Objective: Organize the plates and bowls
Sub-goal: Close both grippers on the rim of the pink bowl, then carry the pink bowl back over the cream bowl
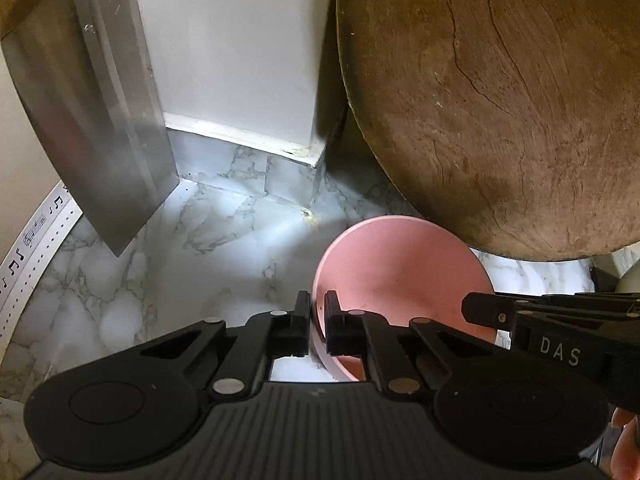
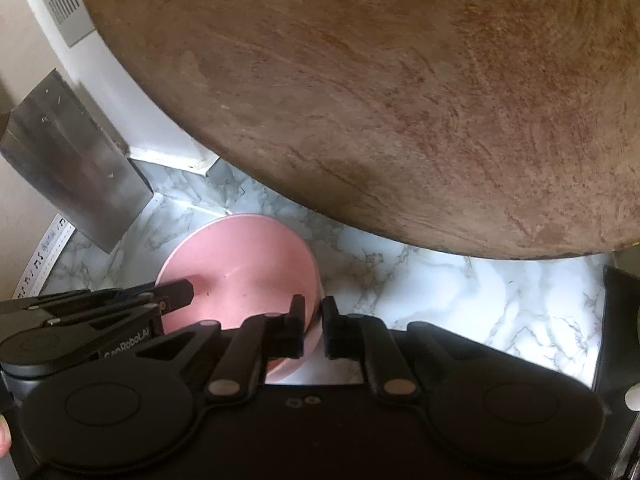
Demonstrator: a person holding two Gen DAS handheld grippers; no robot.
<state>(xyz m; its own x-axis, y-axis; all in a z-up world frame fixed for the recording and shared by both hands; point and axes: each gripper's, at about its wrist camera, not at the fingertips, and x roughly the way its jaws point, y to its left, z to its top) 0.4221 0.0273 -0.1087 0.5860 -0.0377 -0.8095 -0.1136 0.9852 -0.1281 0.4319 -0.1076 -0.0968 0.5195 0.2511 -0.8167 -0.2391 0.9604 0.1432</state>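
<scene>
A pink bowl (image 1: 404, 276) sits on the marble counter, just in front of a big round wooden board. My left gripper (image 1: 318, 322) is shut on the bowl's left rim, one pad outside the wall and one inside. In the right wrist view the same pink bowl (image 2: 240, 276) shows with my right gripper (image 2: 314, 326) shut on its right rim. Each gripper appears in the other's view: the right gripper (image 1: 480, 310) reaches in from the right, the left gripper (image 2: 188, 292) from the left.
A steel cleaver (image 1: 92, 120) leans against the wall at the left, its blade tip on the marble counter (image 1: 192, 240). The round wooden board (image 1: 500, 100) leans upright behind the bowl. A white strip with music notes (image 1: 36, 248) curves along the left edge.
</scene>
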